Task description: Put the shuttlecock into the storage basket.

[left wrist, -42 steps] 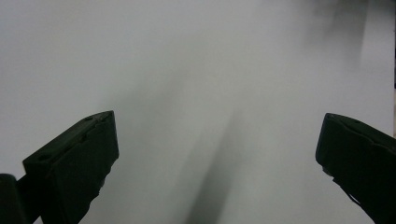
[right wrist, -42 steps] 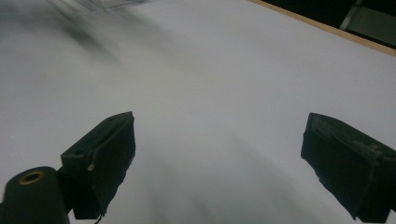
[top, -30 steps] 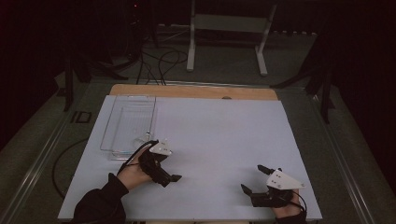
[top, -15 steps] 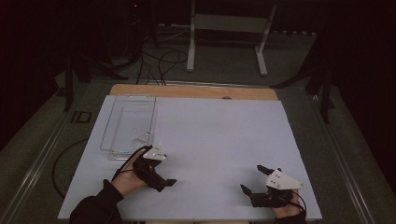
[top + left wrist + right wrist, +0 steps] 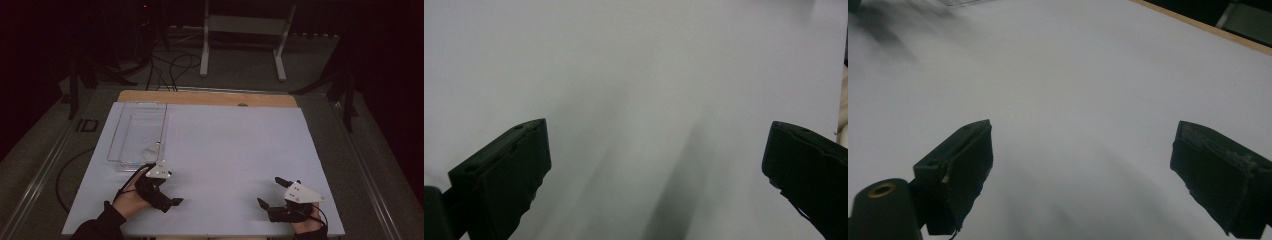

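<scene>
From above, our left tool (image 5: 167,200) sits just beside the clear tray (image 5: 120,145) on the white desk (image 5: 235,150), our right tool (image 5: 270,192) well apart; along each tool's own jaws we see them spread over bare desk, nothing gripped, so the work looks unstarted

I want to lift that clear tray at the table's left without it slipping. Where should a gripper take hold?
Probably the clear tray's near rim, approached from the person's side by the left gripper: the thin upright wall suits open jaws, and that edge lies closest.
</scene>
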### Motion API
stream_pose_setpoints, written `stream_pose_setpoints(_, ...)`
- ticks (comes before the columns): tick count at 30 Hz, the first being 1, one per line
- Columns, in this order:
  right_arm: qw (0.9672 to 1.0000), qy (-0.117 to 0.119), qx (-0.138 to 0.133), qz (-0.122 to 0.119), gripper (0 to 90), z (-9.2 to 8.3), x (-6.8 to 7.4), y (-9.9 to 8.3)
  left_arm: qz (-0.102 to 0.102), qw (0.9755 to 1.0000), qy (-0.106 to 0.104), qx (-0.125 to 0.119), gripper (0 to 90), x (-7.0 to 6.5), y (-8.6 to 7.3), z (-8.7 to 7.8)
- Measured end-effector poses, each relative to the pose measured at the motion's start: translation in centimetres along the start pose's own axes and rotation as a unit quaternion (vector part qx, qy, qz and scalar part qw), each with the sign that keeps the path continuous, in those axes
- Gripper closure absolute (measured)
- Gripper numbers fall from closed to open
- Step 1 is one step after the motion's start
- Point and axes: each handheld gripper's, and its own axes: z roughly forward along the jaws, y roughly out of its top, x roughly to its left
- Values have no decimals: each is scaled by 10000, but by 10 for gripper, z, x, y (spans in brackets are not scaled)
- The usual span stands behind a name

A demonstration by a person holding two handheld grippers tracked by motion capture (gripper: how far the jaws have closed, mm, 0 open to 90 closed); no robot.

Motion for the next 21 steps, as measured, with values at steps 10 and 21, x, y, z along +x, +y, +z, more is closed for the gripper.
stream_pose_setpoints(10, 10000, 1, 16, 35, 99, 0, 0, 0, -177, 9997, 111, -158, 1, 3, -13, -9)
stream_pose_setpoints(21, 10000, 12, 41, 30, 99, 1, -1, -1, -311, 9988, 238, -302, 1, 5, -26, -11)
